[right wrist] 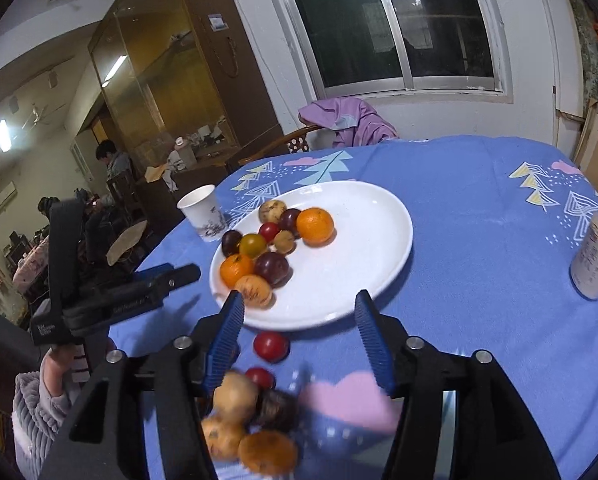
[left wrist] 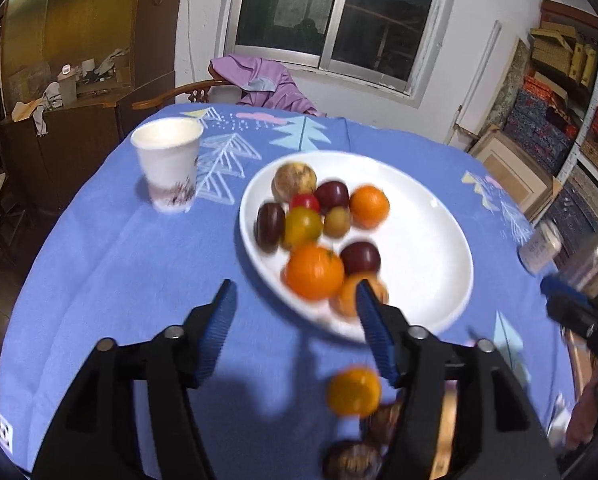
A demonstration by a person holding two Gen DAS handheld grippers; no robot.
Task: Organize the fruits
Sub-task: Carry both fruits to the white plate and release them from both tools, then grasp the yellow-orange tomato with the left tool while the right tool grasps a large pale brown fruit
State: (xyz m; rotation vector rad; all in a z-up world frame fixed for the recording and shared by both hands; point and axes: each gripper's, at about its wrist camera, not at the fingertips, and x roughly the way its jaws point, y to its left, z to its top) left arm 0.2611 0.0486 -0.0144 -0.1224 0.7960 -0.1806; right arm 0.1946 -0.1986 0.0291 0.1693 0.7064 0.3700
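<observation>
Blur smears the loose fruit (right wrist: 247,424) at the table's (left wrist: 99,280) near edge, half hidden behind your fingers, so kinds are hard to tell. Oranges, plums and tomatoes pile on the white plate (left wrist: 419,240) mid-table. Your left hand-held gripper (left wrist: 295,292) and right hand-held gripper (right wrist: 299,304) both stand spread, pinching nothing.

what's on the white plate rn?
White plate holds a fruit cluster: oranges, dark plums, a red tomato, brownish fruits. Anything under the pile is hidden.

No text reads clearly: small white print on the left gripper (right wrist: 115,300) body and dark characters on the can (right wrist: 593,256) stay illegible
</observation>
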